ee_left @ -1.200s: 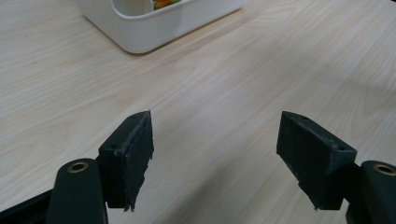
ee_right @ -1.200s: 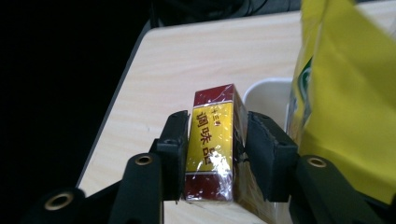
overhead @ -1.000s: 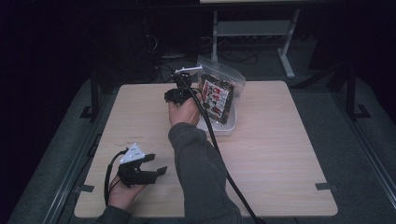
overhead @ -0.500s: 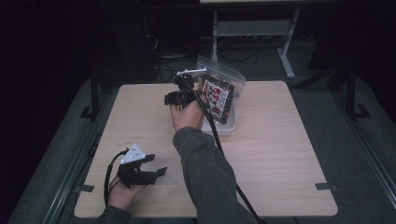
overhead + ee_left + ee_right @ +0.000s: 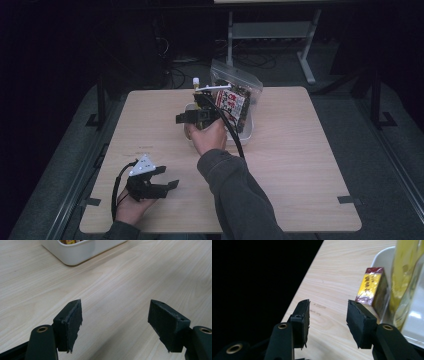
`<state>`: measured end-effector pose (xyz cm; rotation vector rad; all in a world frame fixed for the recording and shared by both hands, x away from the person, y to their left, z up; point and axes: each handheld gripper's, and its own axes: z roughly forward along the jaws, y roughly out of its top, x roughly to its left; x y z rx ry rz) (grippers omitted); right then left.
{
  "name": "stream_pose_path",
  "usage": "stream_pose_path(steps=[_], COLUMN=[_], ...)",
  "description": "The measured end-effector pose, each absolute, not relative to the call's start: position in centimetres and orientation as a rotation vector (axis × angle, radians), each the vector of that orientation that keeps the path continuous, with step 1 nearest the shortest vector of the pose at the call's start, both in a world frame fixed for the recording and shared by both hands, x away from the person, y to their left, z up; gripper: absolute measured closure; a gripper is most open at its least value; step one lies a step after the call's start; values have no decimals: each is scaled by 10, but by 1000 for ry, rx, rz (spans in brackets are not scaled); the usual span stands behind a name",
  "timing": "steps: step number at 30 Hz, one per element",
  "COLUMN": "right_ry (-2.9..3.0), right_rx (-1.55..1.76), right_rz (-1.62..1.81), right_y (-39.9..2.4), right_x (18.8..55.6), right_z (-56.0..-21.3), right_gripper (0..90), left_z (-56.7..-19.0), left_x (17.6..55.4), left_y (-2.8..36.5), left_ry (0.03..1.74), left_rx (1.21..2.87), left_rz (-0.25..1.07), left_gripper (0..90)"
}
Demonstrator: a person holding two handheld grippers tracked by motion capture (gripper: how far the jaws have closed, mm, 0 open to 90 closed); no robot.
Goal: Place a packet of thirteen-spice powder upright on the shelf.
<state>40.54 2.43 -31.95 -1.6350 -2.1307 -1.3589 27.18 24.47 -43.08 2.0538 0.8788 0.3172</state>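
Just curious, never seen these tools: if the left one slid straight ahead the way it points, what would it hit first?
Probably the white tub. The left gripper has open jaws with bare wooden table between; the tub sits slightly left, so it might just clip it.

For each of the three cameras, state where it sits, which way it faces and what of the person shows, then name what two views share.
High view: fixed above the person's side, looking forward and down on the wooden table; both forearms, the left gripper and right gripper show.
Left gripper view: rides the left gripper, facing low across the tabletop toward the white tub; its open jaws show.
Right gripper view: rides the right gripper, facing the table's edge beside a yellow-and-red box; its jaws, just opening, hold nothing.
Shared: high and left gripper views both show the white tub.
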Motion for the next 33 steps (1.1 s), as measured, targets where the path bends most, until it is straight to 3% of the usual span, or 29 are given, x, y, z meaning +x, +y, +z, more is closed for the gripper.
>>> stream_pose_path(steps=[33], right_ry=[-2025], right_rx=[-1496], right_rz=[-1415], right_y=[-32], right_x=[371], right_z=[-358], right_gripper=[455], left_z=[-432], left_x=[272], left_y=[245], left_ry=[877], left_rx=[2071], left_rz=[316], left_gripper=[270])
